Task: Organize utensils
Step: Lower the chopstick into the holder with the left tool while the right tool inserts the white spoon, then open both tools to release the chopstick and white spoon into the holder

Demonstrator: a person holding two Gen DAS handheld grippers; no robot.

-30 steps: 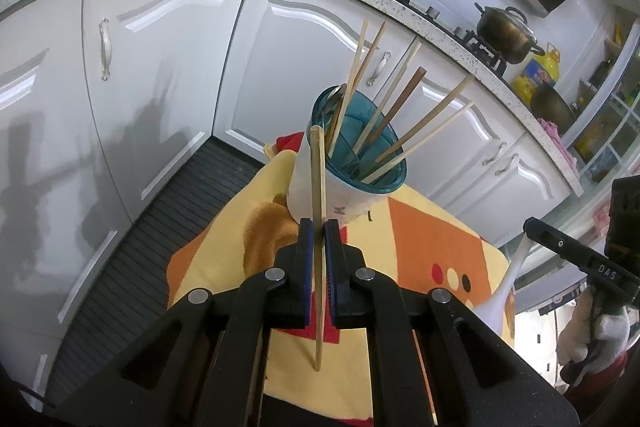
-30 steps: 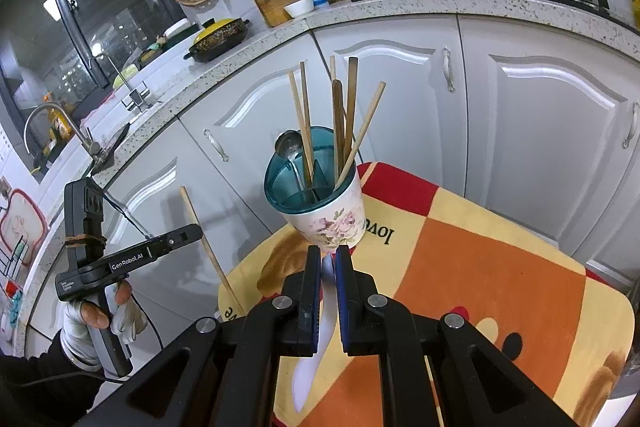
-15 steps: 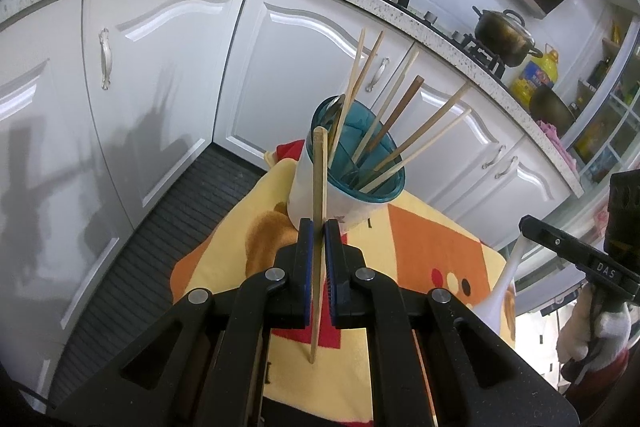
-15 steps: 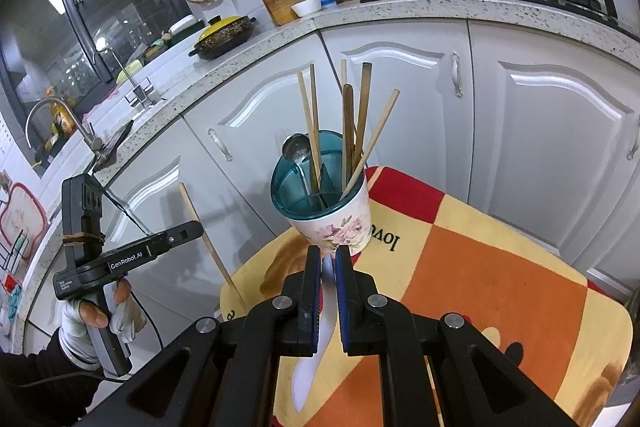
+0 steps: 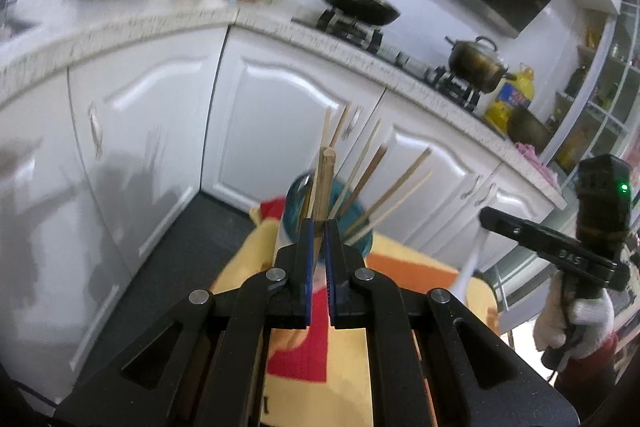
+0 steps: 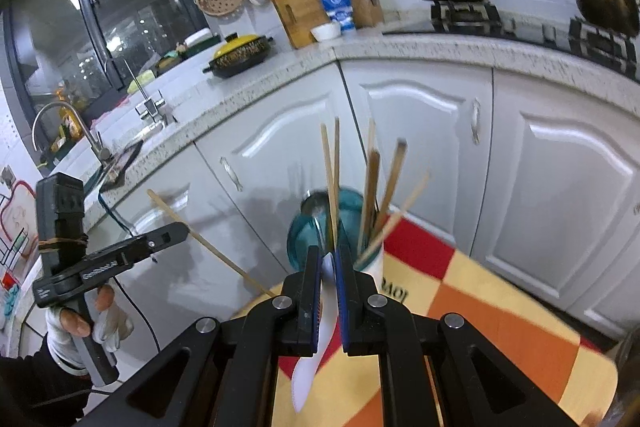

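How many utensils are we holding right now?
2: a chopstick in the left claw, and a white utensil in the right claw. Nothing else appears gripped.

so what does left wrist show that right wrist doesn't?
Left wrist only: the yellow oil bottle by the stove, and the left claw shut on a wooden chopstick.
Right wrist only: the faucet, the window, and the right claw shut on a white utensil.
Both: the teal-rimmed holder, the checked cloth and the wok.
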